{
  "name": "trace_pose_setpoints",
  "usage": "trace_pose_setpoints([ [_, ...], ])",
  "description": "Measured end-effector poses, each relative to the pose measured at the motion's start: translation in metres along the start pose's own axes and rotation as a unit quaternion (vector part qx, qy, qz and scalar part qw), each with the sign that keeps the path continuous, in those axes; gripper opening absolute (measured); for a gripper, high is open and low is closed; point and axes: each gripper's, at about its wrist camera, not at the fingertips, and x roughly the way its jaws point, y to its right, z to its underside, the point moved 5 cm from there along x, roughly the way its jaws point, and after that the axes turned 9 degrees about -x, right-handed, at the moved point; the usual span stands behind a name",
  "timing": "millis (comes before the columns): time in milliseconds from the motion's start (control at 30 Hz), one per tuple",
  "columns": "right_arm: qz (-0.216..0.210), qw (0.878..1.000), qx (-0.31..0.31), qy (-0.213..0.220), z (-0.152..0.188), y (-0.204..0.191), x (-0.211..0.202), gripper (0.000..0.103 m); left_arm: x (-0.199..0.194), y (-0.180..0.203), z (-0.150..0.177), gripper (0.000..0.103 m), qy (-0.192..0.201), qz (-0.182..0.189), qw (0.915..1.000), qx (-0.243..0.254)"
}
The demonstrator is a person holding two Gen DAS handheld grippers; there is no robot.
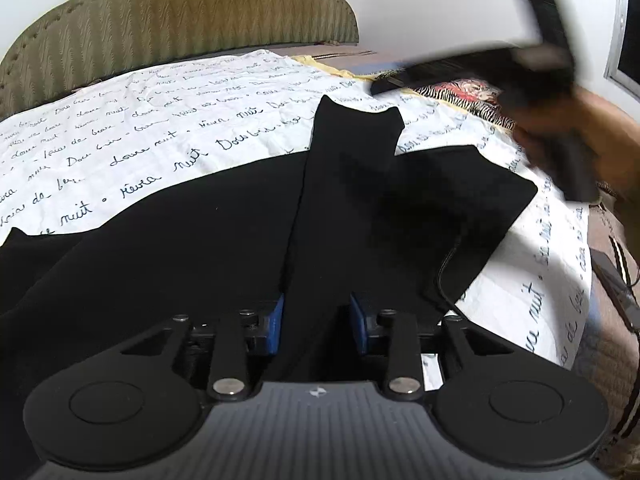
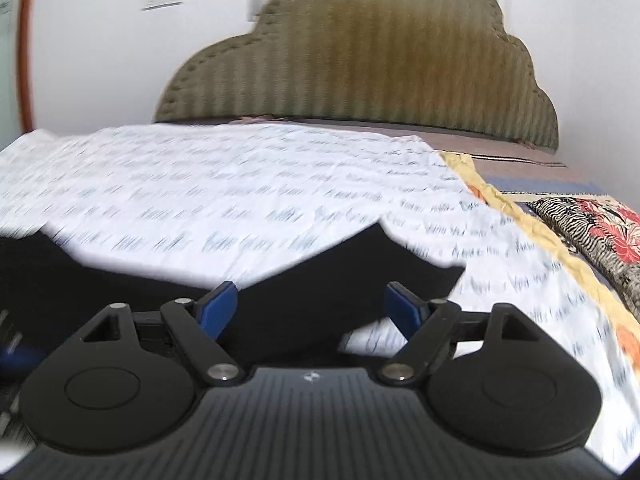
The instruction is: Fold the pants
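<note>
Left wrist view: black pants (image 1: 224,216) lie spread on the script-print sheet (image 1: 132,136) – a raised fold runs straight between the blue pads of the left gripper (image 1: 316,320), which pinch it. Right gripper (image 1: 556,92), blurred, hovers above the pants' far right edge. Right wrist view: right gripper (image 2: 310,304) jaws spread wide, empty – pants (image 2: 280,308) just below and ahead.

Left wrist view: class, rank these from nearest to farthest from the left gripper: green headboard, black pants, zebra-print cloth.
1. black pants: between the left gripper fingers.
2. zebra-print cloth: right, mid-bed.
3. green headboard: far end, upper left.
</note>
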Motion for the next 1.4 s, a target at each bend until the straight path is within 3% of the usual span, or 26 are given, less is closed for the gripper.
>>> trace_pose_setpoints([
  [33,0.003,1.0,0.005,-0.005,-0.012,0.01,0.02,0.062,0.002,0.0,0.0,0.03,-0.001,-0.001,1.0,-0.002],
  [67,0.012,1.0,0.01,-0.014,-0.022,0.02,0.042,0.059,0.004,-0.001,0.0,0.03,-0.003,-0.001,1.0,-0.003],
  [233,0.04,0.993,0.062,-0.088,-0.036,0.056,0.145,0.054,0.01,0.008,-0.003,0.03,0.001,-0.006,0.9997,0.025],
  [367,0.026,0.984,0.132,-0.119,-0.025,0.077,0.196,0.051,0.017,0.009,-0.006,0.03,-0.002,0.002,0.9998,0.019],
  [433,0.018,0.982,0.132,-0.134,-0.021,0.077,0.209,0.014,0.019,0.008,-0.01,0.03,-0.002,0.008,0.9999,0.01],
  [467,0.02,0.983,0.12,-0.137,-0.02,0.074,0.209,0.006,0.02,0.008,-0.011,0.03,-0.001,0.011,0.9999,0.003],
  [500,0.02,0.984,0.114,-0.135,-0.021,0.07,0.208,0.006,0.02,0.007,-0.013,0.028,0.001,0.015,0.9999,-0.004],
  [533,0.018,0.985,0.112,-0.128,-0.023,0.069,0.203,0.006,0.02,0.007,-0.014,0.018,0.002,0.017,0.9998,-0.01],
  [633,0.019,0.989,0.103,-0.1,-0.034,0.071,0.186,0.006,0.023,0.005,-0.015,0.011,0.005,0.008,0.9997,-0.023],
  [733,0.01,0.99,0.127,-0.054,-0.056,0.083,0.158,0.006,0.018,0.005,-0.018,0.009,0.024,-0.01,0.9992,-0.03],
  [833,-0.003,0.985,0.171,0.026,-0.075,0.1,0.111,0.006,0.008,0.012,-0.02,0.009,0.038,-0.009,0.9992,-0.011],
  [933,0.005,0.977,0.198,0.079,-0.07,0.116,0.053,0.006,0.004,0.021,-0.015,0.009,0.034,-0.003,0.9993,0.016],
  [1033,0.03,0.969,0.222,0.1,-0.037,0.133,0.0,0.006,0.004,0.03,-0.008,0.009,0.024,0.003,0.9991,0.034],
  [1167,0.064,0.956,0.27,0.089,0.029,0.157,-0.05,0.006,0.005,0.039,0.0,0.009,0.016,0.003,0.9983,0.055],
  [1400,0.098,0.935,0.339,0.045,0.125,0.161,-0.073,0.006,0.005,0.048,0.008,0.009,0.003,-0.004,0.9964,0.085],
])
